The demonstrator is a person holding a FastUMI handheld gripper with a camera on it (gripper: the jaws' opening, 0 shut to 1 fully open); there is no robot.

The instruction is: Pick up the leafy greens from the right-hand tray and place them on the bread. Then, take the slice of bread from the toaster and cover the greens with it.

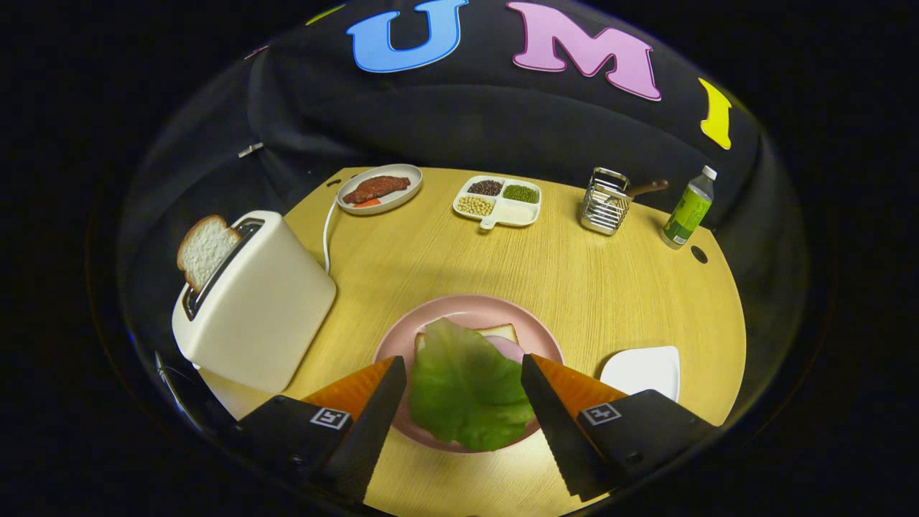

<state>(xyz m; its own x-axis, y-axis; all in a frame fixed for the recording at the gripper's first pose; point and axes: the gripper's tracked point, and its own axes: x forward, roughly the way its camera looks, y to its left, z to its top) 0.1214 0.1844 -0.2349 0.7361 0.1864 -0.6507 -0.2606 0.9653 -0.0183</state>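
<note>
A green leaf (463, 388) lies on a slice of bread (499, 332) on the pink plate (467, 309), covering most of the bread and hanging over the plate's near rim. My gripper (460, 359) is open, one finger on each side of the leaf, with nothing pressed between them. To the left stands a white toaster (266, 301) with a bread slice (204, 248) sticking up from its slot. Just right of the right finger sits a white tray (642, 370) with nothing visible on it.
On the far side of the wooden table (610, 287) are an oval plate with meat (379, 189), a divided dish of beans (497, 201), a wire holder (605, 201) and a green bottle (688, 208). The toaster's white cord (327, 237) runs back from it.
</note>
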